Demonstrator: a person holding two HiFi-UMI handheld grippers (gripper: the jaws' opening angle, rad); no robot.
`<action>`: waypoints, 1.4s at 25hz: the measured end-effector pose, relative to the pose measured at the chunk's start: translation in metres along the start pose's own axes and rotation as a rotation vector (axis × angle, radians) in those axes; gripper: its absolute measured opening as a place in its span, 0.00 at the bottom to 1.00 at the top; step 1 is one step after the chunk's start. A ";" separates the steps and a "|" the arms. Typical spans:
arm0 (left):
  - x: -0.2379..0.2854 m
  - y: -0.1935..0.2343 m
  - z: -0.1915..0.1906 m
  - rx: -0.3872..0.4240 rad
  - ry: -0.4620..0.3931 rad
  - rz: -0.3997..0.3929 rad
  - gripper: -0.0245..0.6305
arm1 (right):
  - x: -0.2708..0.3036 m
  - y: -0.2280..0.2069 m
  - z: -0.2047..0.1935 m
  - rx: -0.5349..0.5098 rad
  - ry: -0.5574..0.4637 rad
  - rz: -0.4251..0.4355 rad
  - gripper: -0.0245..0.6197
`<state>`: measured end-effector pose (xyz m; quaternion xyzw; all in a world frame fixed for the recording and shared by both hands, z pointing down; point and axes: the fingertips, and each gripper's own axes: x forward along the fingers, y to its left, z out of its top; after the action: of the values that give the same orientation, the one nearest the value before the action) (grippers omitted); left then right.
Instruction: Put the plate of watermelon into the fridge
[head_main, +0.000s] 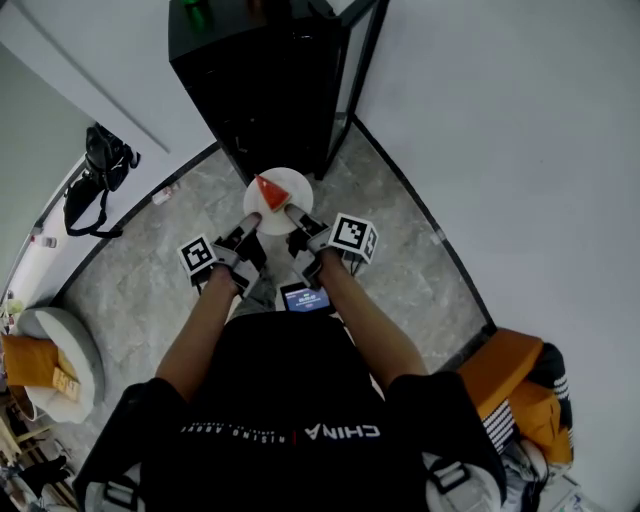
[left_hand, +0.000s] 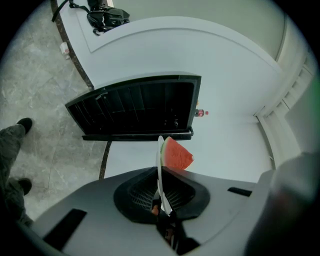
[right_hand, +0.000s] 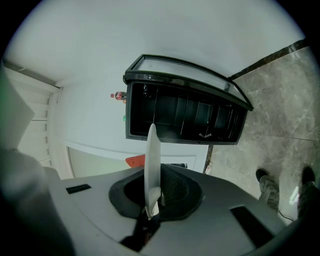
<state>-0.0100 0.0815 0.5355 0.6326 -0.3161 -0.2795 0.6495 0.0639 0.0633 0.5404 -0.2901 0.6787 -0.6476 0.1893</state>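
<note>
Left gripper (head_main: 251, 220) and right gripper (head_main: 294, 213) clamp the plate (head_main: 297, 190); right gripper view nearly hides the watermelon (right_hand: 135, 161).

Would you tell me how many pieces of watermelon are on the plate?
1: a single red wedge lies on the white plate, on the side toward the black fridge. The head view shows the plate's top almost whole, so a hidden one is unlikely.

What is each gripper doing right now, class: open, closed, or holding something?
Left gripper: closed on the rim of the white plate carrying the watermelon slice.
Right gripper: closed on the same plate's opposite rim.
</note>
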 end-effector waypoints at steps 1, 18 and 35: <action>0.002 0.000 0.004 0.001 0.010 0.002 0.08 | 0.003 0.000 0.002 0.009 -0.008 0.001 0.08; 0.066 -0.008 0.143 0.010 0.202 -0.023 0.08 | 0.132 0.014 0.059 0.002 -0.162 -0.028 0.08; 0.120 0.003 0.161 0.003 0.191 -0.016 0.08 | 0.153 -0.004 0.110 0.029 -0.149 -0.039 0.08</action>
<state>-0.0560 -0.1136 0.5451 0.6598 -0.2479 -0.2227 0.6735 0.0178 -0.1191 0.5528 -0.3479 0.6475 -0.6376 0.2307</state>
